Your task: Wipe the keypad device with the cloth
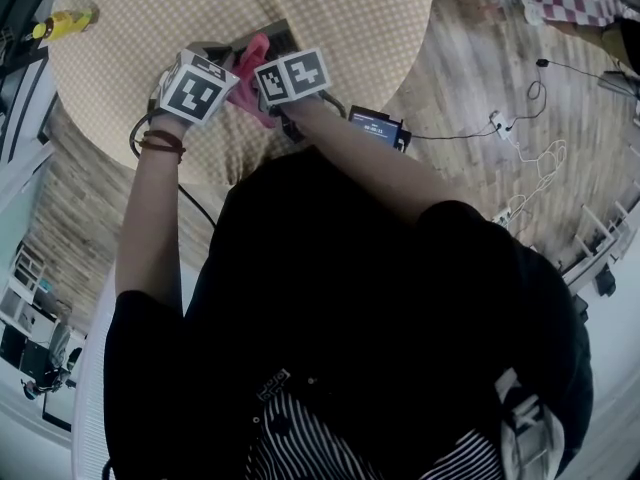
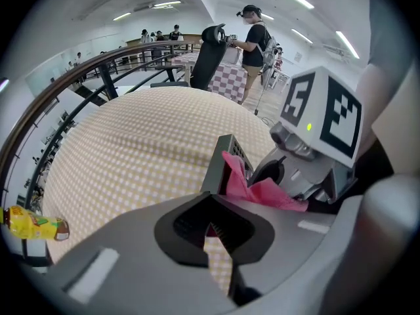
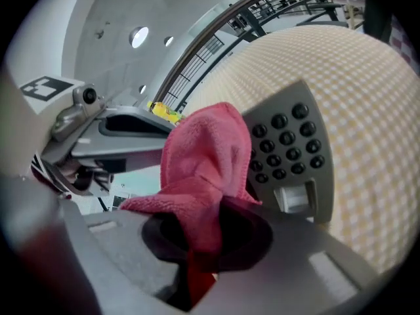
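The left claw (image 2: 213,223) clamps the keypad device (image 2: 218,166) by its edge. The right claw (image 3: 197,241), close beside it, pinches the cloth (image 3: 200,156).

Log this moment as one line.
step: wipe | left gripper: shut on keypad, tilted up off table | right gripper: shut on cloth, cloth against keypad face

The fuzzy pink cloth (image 3: 197,169) is one bright, even colour. The grey plastic keypad device (image 3: 298,182) has round black buttons (image 3: 281,121). The round counter (image 1: 350,8) wears a fine beige-and-white check. The left gripper (image 2: 216,225) and right gripper (image 3: 197,241) are pale grey with dark grey fingers (image 2: 184,222). Their cubes (image 1: 195,90) carry black-and-white square markers. The plastic bottle (image 1: 62,23) is yellow. The plank floor (image 1: 480,68) is streaked brown wood grain.
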